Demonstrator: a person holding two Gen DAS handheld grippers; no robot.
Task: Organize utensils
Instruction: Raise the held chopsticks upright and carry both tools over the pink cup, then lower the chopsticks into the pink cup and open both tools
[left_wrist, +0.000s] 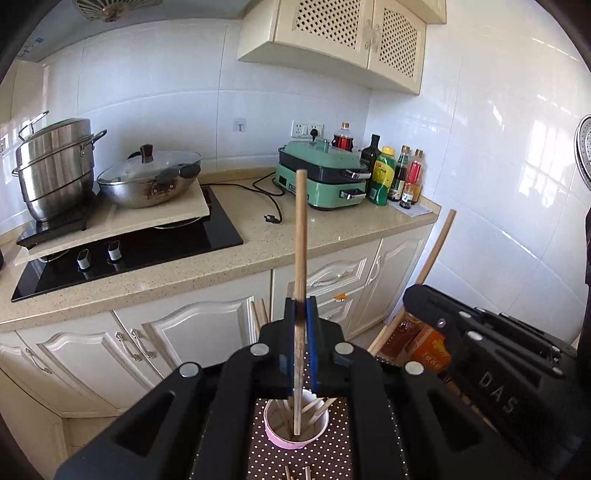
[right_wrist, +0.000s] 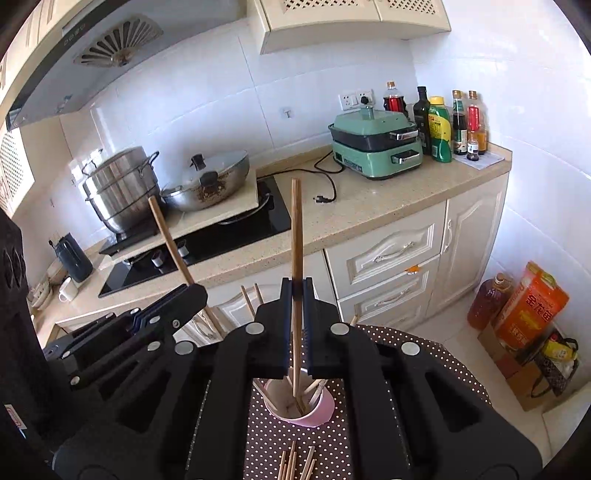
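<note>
My left gripper (left_wrist: 301, 306) is shut on a wooden chopstick (left_wrist: 300, 236) that stands nearly upright, its lower end over the pink cup (left_wrist: 295, 441). My right gripper (right_wrist: 297, 290) is shut on another wooden chopstick (right_wrist: 296, 236), also upright, its lower end inside the pink cup (right_wrist: 317, 415). The cup stands on a brown dotted tablecloth (right_wrist: 332, 454) and holds several chopsticks leaning outward. Loose chopsticks (right_wrist: 295, 461) lie on the cloth in front of the cup. In the right wrist view the left gripper (right_wrist: 192, 295) shows at the left with its chopstick (right_wrist: 170, 240).
Beyond the table is a kitchen counter (left_wrist: 258, 251) with a black hob (left_wrist: 147, 243), a steel pot (left_wrist: 55, 166), a lidded wok (left_wrist: 151, 181), a green cooker (left_wrist: 321, 177) and bottles (left_wrist: 395, 173). Oil bottle and boxes (right_wrist: 524, 314) stand on the floor at right.
</note>
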